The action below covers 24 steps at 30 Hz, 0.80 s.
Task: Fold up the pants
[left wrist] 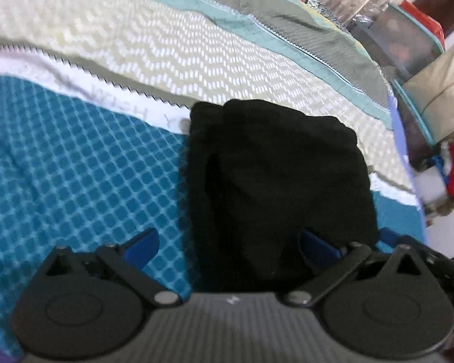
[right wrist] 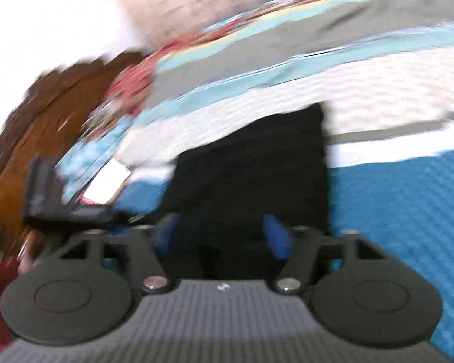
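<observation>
The black pants (left wrist: 275, 187) lie bunched into a compact folded bundle on the patchwork bedspread (left wrist: 75, 166), straddling its blue checked panel and the cream zigzag panel beyond it. All places below are given from the pants.

Left gripper (left wrist: 227, 248): held low and just short of the pants' near edge, pointing across the bundle toward the cream panel. Jaws spread wide. One blue finger (left wrist: 143, 246) sits over the blue checked cloth to the left of the pants; the other shows against the bundle's near right corner. Nothing lies clamped between them; contact with the cloth cannot be judged.

Right gripper (right wrist: 224, 236): also at the near edge of the pants, aimed along the bundle. This view is heavily motion-blurred. Jaws stand apart, both blue fingertips (right wrist: 277, 236) showing against black fabric, with pants cloth in the gap; whether it is pinched cannot be told.

Beyond the pants in the left view, grey and teal panels (left wrist: 257, 3) of the bedspread; right of them, a beige cushion (left wrist: 439, 90).
</observation>
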### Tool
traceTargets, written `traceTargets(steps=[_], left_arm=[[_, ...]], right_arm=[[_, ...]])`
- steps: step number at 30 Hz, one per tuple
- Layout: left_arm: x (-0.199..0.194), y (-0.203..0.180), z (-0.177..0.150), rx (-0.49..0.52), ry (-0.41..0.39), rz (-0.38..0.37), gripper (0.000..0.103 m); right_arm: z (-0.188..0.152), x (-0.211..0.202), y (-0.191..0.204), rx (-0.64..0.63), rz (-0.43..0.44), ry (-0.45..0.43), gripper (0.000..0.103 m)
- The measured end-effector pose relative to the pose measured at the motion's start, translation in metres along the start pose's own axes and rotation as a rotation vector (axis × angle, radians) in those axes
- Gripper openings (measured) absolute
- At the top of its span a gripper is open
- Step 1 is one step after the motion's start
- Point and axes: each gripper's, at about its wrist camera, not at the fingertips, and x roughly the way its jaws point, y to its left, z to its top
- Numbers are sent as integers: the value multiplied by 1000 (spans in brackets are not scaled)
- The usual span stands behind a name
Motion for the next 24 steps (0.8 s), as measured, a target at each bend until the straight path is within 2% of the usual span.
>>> traceTargets(steps=[3,7,11,15,16,17,18,21,24], left_arm=[[14,6,6,-58,29,-31,103],[27,12,14,-76,36,-67,103],[36,14,18,-65,46,-120,103],[43,23,18,-68,26,-216,101],[44,25,17,-69,8,-237,96],[46,25,16,-65,-6,-250,76],[49,26,15,-66,-12,-248,67],[47,27,16,-99,-36,-263,51],[32,18,33,-84,-71,-298,42]], right_arm=[[0,5,-27,121,-5,17,81],[0,21,-48,249,65,64,82],[3,36,-55,313,140,111,84],[11,45,-52,328,172,173,84],[10,45,-53,330,187,184,84],[11,48,-53,329,197,195,82],[13,53,-50,321,207,209,75],[20,57,-41,299,241,237,53],[37,46,-22,204,275,195,49]])
